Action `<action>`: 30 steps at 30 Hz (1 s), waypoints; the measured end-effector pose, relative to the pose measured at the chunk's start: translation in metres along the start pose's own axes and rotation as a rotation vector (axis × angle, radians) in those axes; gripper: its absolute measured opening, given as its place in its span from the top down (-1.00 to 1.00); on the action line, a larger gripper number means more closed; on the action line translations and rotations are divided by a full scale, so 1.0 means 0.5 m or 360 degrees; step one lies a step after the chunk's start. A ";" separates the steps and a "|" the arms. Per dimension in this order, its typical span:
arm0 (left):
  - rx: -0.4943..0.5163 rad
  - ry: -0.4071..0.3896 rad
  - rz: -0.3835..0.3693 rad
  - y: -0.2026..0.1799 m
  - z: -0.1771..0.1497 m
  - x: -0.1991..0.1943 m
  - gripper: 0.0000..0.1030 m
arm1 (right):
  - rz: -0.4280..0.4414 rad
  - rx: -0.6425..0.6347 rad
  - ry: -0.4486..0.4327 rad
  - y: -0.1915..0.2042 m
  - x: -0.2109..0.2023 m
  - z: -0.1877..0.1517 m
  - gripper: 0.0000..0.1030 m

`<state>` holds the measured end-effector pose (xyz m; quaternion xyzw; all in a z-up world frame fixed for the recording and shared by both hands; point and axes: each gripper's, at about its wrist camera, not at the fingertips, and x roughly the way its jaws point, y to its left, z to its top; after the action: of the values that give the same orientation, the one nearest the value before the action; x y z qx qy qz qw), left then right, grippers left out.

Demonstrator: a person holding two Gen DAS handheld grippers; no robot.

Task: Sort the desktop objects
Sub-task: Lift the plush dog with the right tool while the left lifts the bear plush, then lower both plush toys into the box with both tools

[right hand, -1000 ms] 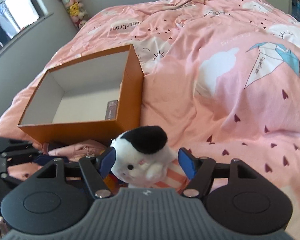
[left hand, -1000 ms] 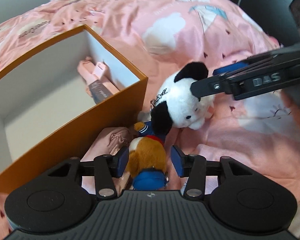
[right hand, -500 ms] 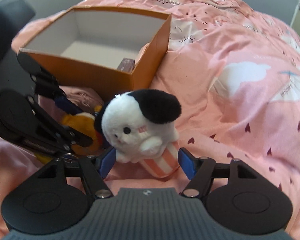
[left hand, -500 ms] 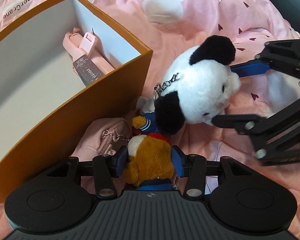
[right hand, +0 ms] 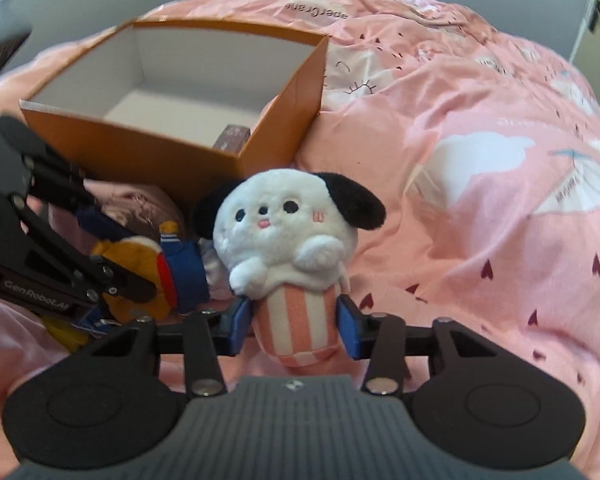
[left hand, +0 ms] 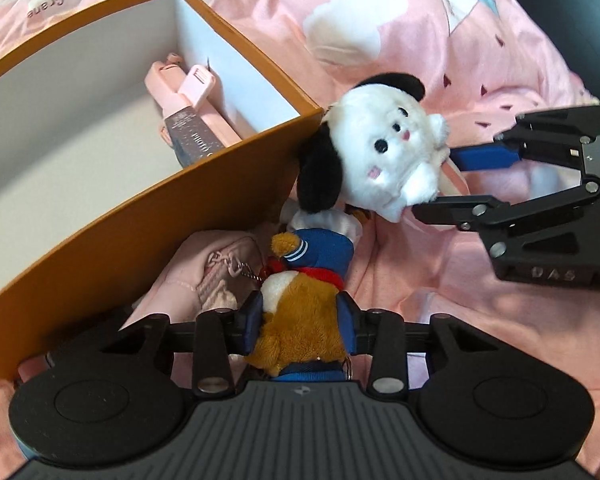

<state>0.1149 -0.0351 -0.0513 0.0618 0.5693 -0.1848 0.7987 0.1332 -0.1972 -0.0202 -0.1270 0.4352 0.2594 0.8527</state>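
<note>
A pink quilt (right hand: 480,208), printed with white clouds, small dark hearts and paper cranes, covers the bed; grey walls stand behind it. At left sits an open orange box (left hand: 148,216) with white inner walls, holding a pink flat device (left hand: 188,100) and a dark labelled carton (left hand: 196,140) against its right wall. Just outside the box's near wall lies a pink pouch (left hand: 212,276). The left gripper (left hand: 300,320) is closing, its blue pads against the flanks of a brown plush keychain (left hand: 300,320) in a blue sailor collar. Beside it, touching the box corner, the right gripper (right hand: 294,328) is closing on the striped base of a white black-eared plush (right hand: 288,220), pads pressing both sides. Open quilt lies to the right. Legible writing: "PaperCrane" on the quilt, "DAS" on the right gripper, "GenRobot.AI" on the left.
</note>
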 end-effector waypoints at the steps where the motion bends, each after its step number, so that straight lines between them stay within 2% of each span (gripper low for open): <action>1: -0.0019 -0.0012 -0.0012 0.004 -0.003 -0.007 0.15 | 0.0021 0.0036 -0.0002 -0.003 -0.007 0.000 0.12; 4: -0.0070 -0.0062 -0.0057 0.003 0.005 -0.028 0.16 | 0.0082 0.0165 -0.0028 -0.018 -0.031 0.002 0.15; 9: -0.0149 -0.0182 -0.0076 0.014 -0.019 -0.092 0.16 | 0.0172 0.0333 -0.0093 -0.035 -0.075 0.003 0.16; 16: -0.0305 -0.0356 -0.0076 0.061 -0.042 -0.189 0.17 | 0.0248 0.0402 -0.0256 -0.028 -0.135 0.033 0.18; 23: -0.0442 -0.0552 0.0026 0.116 -0.035 -0.267 0.17 | 0.0337 0.0395 -0.0385 0.002 -0.138 0.117 0.18; 30: -0.0545 -0.0676 0.0143 0.173 -0.006 -0.294 0.17 | 0.0392 0.0433 -0.0444 0.029 -0.103 0.209 0.18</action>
<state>0.1021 0.0790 0.0748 -0.0892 0.4088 -0.0590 0.9063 0.1709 -0.1561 0.0830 0.0805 0.3563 0.3155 0.8758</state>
